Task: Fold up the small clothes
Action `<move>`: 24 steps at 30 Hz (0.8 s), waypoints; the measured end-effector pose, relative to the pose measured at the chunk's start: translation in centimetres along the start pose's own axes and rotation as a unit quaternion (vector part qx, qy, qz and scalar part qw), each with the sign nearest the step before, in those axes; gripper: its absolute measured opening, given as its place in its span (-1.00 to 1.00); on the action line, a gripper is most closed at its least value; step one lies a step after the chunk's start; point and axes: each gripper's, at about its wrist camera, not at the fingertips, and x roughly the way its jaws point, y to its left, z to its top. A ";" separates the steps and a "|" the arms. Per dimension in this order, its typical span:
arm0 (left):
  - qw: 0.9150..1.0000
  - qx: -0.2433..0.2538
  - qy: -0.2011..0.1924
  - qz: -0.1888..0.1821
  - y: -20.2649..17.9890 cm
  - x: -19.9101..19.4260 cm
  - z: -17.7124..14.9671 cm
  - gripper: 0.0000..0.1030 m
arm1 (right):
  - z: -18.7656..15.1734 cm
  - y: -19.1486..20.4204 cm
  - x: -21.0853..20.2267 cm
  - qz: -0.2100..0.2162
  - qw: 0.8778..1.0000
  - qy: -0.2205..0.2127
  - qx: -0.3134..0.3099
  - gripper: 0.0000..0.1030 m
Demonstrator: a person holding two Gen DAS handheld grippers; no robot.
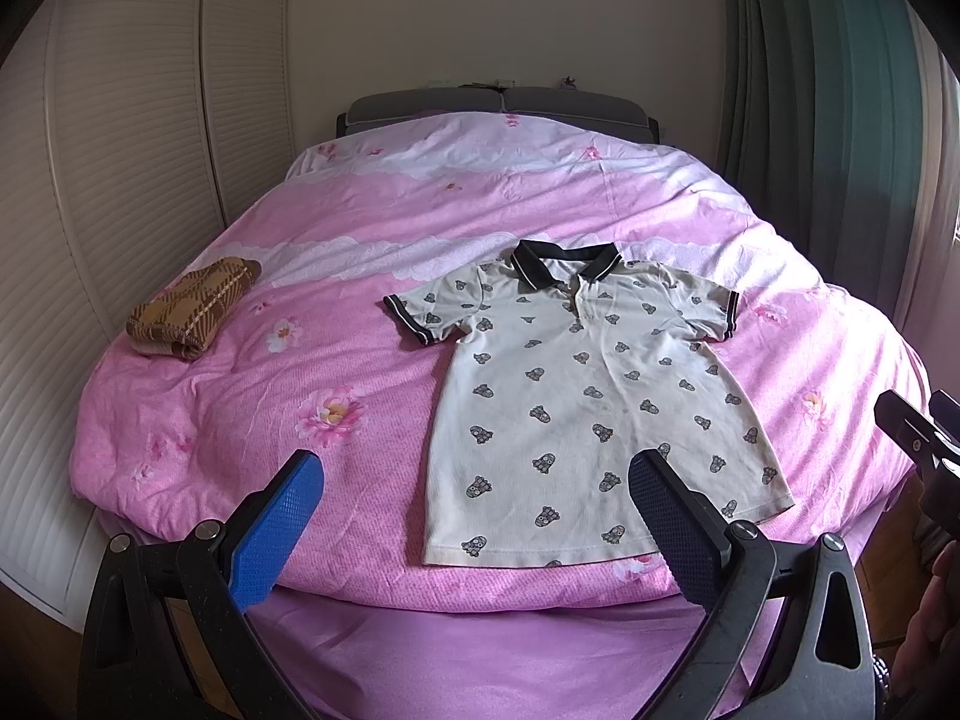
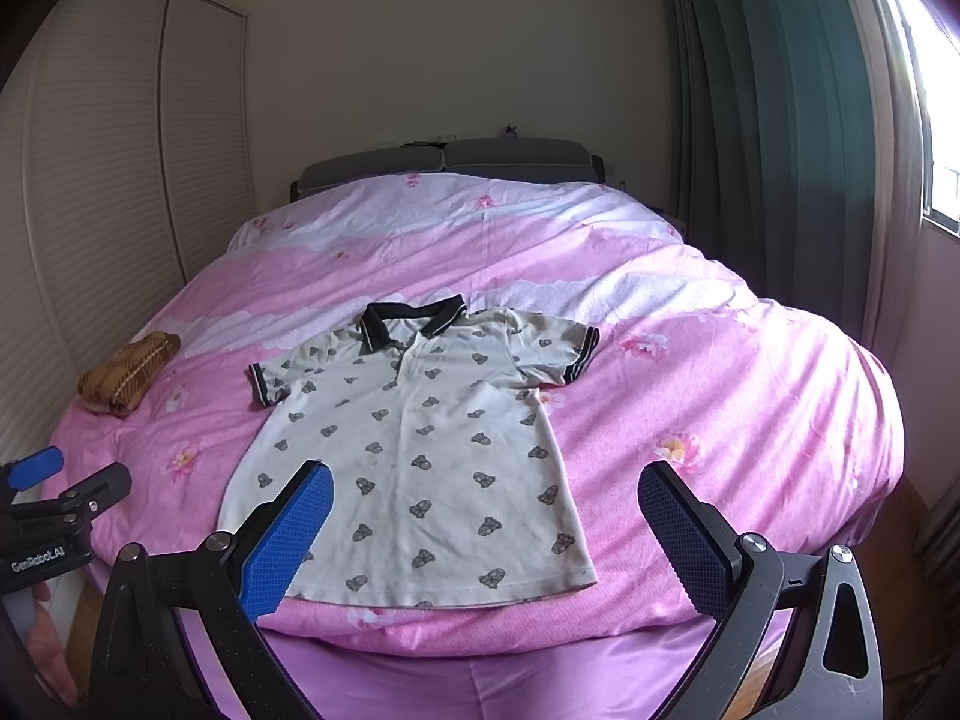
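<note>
both grippers, left [image 1: 474, 513] & right [image 2: 486, 525], hang wide open w/ nothing held, polo shirt [image 1: 591, 402] flat near the bed's [image 1: 336, 372] foot edge, so i'd pinch sleeve + hem corner on one side & fold inward w/o dragging.

Left gripper [image 1: 474, 516] and right gripper [image 2: 486, 531] (both wide apart), side by side.
</note>
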 end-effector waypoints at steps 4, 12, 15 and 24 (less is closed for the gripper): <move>1.000 0.001 -0.001 0.000 0.0 0.0 0.0 1.00 | 0.0 -0.1 0.0 0.000 1.000 0.000 0.000 0.99; 1.000 0.001 -0.001 0.001 0.0 0.0 0.0 1.00 | 0.0 -0.1 0.0 0.000 1.000 0.000 0.001 0.99; 1.000 0.001 -0.001 0.001 -0.1 0.0 0.0 1.00 | 0.0 -0.2 0.0 0.001 1.000 0.000 0.001 1.00; 1.000 0.002 -0.001 0.001 -0.1 0.0 -0.1 1.00 | 0.1 -0.1 0.0 0.001 1.000 0.000 0.002 1.00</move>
